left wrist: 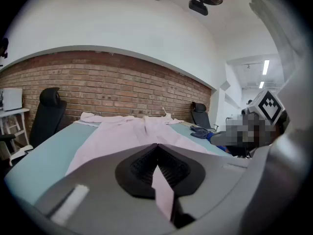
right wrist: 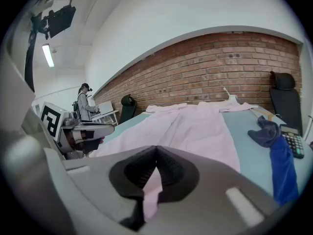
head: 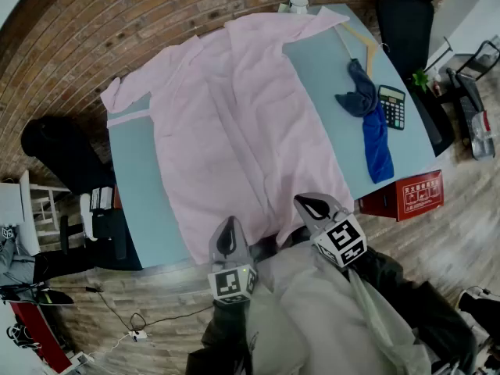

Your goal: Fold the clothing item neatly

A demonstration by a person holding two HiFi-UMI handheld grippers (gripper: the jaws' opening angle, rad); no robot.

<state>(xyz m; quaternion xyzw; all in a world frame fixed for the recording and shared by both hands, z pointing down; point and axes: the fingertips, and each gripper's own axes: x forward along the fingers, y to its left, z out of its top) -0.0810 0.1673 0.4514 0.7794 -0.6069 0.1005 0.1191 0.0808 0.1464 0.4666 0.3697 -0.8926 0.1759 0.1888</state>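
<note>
A pale pink garment point(head: 242, 123) lies spread open on a light blue table point(head: 141, 178), collar at the far end and hem at the near edge. My left gripper point(head: 229, 226) is at the hem's near left and is shut on a fold of the pink cloth point(left wrist: 164, 190). My right gripper point(head: 306, 203) is at the hem's near right, likewise shut on the pink fabric point(right wrist: 151, 190). In both gripper views the garment point(left wrist: 127, 131) point(right wrist: 195, 126) stretches away towards the brick wall. One sleeve hangs over the table's far left corner.
A blue cloth point(head: 373, 127), a calculator point(head: 391, 105) and a wooden hanger point(head: 361, 41) lie on the table's right side. A white object point(head: 298, 5) stands at the far end. A red box point(head: 418, 195) sits by the right edge. Black chairs point(head: 58, 151) point(head: 406, 22) stand at the left and far right.
</note>
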